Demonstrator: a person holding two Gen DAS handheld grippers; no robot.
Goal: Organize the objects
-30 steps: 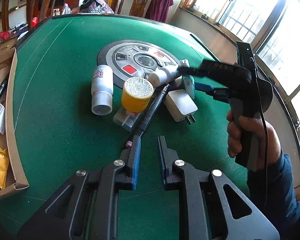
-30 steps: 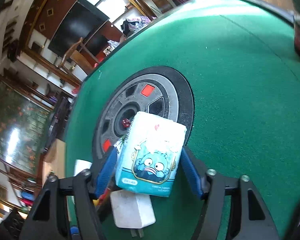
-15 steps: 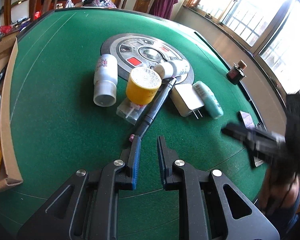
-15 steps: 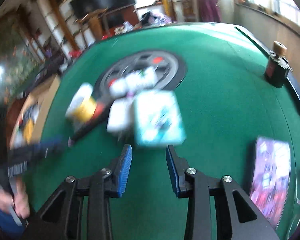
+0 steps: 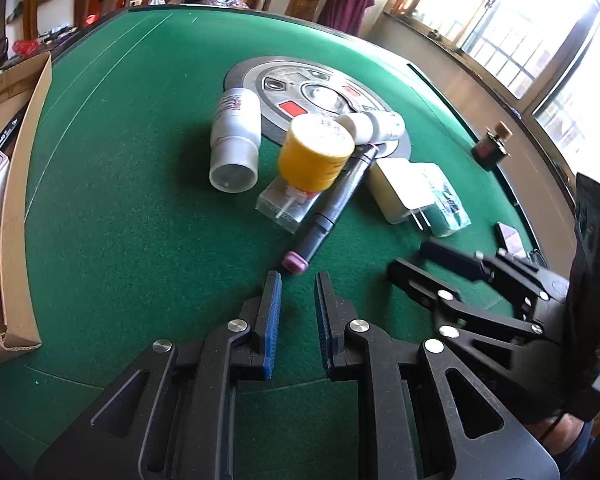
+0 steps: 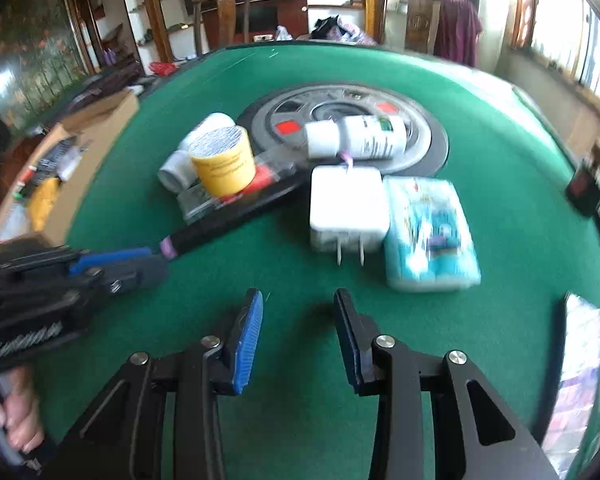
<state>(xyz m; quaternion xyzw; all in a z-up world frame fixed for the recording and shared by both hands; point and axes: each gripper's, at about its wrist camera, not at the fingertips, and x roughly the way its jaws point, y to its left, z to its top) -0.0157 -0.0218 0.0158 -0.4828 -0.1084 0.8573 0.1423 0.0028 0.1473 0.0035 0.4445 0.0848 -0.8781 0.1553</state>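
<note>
Several objects lie grouped on the green table: a yellow-lidded jar [image 5: 315, 153] [image 6: 223, 165] on a clear case [image 5: 286, 205], a white bottle [image 5: 236, 140], a second white bottle [image 6: 356, 137], a black pen [image 5: 336, 208] [image 6: 236, 216], a white charger [image 6: 349, 208] [image 5: 400, 189], and a teal tissue pack [image 6: 430, 236] [image 5: 446, 208] lying beside the charger. My left gripper [image 5: 297, 280] is open and empty just short of the pen's pink tip. My right gripper [image 6: 298, 300] is open and empty, back from the charger; it also shows in the left wrist view [image 5: 416, 258].
A round grey centre panel [image 5: 320, 92] lies behind the group. A cardboard box [image 5: 16, 184] with items stands at the table's left edge. A small dark bottle [image 5: 490, 146] stands at the right rim. A purple card pack [image 6: 580, 360] lies near right.
My right gripper let go of the tissue pack beside the charger, opened, and pulled back toward the near edge. My left gripper stayed near the pen tip.
</note>
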